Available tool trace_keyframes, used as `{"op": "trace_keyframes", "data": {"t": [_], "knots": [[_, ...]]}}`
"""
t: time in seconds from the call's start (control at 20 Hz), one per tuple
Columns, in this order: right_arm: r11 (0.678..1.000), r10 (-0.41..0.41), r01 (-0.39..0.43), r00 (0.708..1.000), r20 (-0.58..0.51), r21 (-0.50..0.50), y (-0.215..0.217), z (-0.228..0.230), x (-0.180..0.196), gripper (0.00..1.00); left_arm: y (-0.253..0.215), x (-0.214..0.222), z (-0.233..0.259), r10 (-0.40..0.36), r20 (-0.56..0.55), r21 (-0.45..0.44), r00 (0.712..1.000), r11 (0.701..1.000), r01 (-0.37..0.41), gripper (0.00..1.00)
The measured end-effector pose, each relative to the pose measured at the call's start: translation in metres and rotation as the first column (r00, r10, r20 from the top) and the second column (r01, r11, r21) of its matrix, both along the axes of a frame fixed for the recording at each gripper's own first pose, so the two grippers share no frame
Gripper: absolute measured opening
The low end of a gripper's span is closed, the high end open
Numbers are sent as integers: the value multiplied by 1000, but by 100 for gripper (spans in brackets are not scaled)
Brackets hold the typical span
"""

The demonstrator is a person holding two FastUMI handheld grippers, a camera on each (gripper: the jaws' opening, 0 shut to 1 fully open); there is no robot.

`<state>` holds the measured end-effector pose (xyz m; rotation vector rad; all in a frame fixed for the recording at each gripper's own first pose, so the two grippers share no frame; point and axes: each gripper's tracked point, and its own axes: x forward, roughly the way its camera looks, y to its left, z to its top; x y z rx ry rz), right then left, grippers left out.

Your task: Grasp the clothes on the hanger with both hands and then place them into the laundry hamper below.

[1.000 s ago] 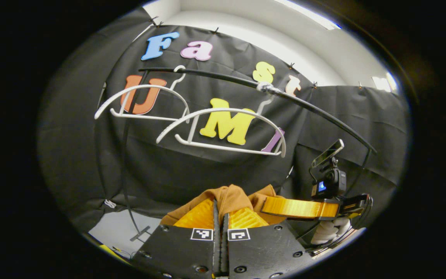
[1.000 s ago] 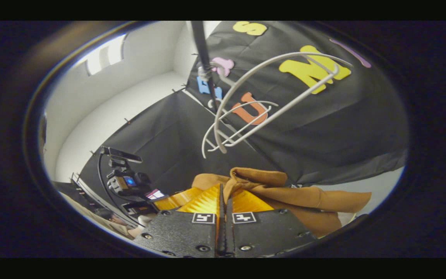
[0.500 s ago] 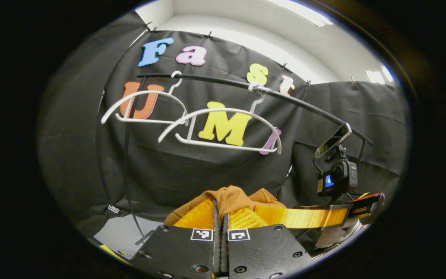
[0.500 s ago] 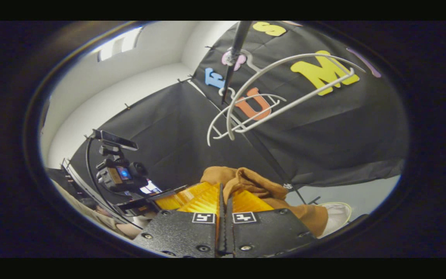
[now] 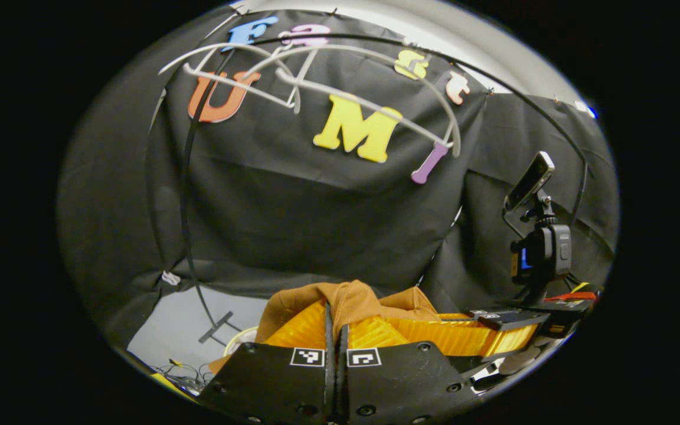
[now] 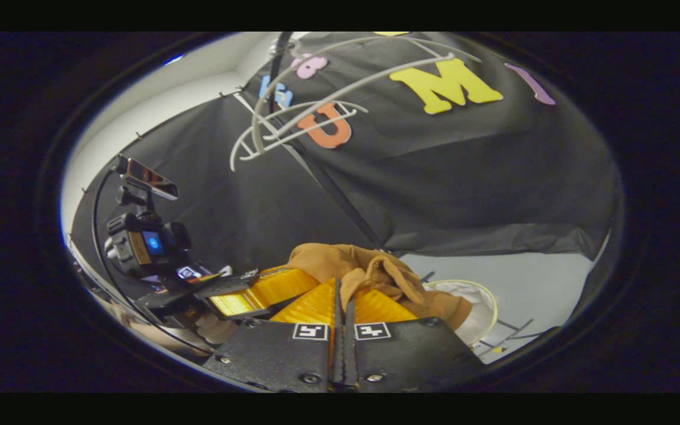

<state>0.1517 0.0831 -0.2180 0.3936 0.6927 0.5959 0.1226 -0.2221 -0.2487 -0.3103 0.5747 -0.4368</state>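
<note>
Lowering brown garment (image 5: 349, 298) | both grippers (image 5: 335, 330) (image 6: 343, 307) clamped on it, sharing its weight | below empty hangers (image 5: 316, 82) | above hamper (image 6: 481, 301)

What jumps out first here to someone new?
The brown garment bunched low in the middle of both views, pinched at each gripper's fingers. Above it, two bare white hangers hang on the black rail against the black cloth. In the right gripper view, the white hamper sits low, just right of the garment.
</note>
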Motion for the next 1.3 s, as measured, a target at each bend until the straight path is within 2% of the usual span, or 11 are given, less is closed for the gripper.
{"op": "trace_keyframes", "data": {"t": [0.3, 0.5, 0.65, 0.7, 0.8, 0.9, 1.0, 1.15, 1.2, 1.25, 1.3], "knots": [[979, -82, 32, 966, -244, -203, -18, -139, 1, 3, -16, -32, -111, 15, -264, 111, 965, 994, 15, 0], [963, -106, 22, 948, -299, -270, -3, -144, -8, 4, -29, -41, -141, 35, -371, 160, 928, 987, 27, 0], [958, -104, 20, 954, -281, -287, -9, -134, 1, 5, -21, -46, -145, 46, -359, 213, 932, 977, 33, 0], [951, -111, 26, 959, -261, -310, -13, -132, 6, 14, -17, -46, -146, 51, -350, 242, 935, 969, 38, 0], [924, -121, 36, 972, -202, -381, -30, -124, 16, 46, -15, -48, -149, 40, -346, 291, 937, 955, 66, 0], [891, -139, 59, 979, -148, -450, -42, -123, 26, 77, -11, -58, -152, 27, -331, 308, 943, 948, 81, 48], [881, -143, 65, 981, -133, -468, -41, -125, 27, 77, -2, -56, -149, 53, -311, 337, 949, 940, 58, 96], [877, -150, 74, 981, -126, -475, -40, -123, 18, 81, 0, -55, -137, 72, -300, 324, 951, 946, 30, 97], [874, -150, 77, 982, -117, -480, -40, -117, 16, 78, 4, -54, -130, 86, -283, 329, 955, 944, 13, 97], [870, -157, 91, 983, -98, -485, -43, -108, 12, 78, 8, -51, -122, 93, -264, 332, 960, 943, 0, 92], [870, -161, 106, 984, -73, -482, -44, -98, 12, 78, 15, -53, -113, 100, -244, 336, 965, 942, -13, 97]]}}
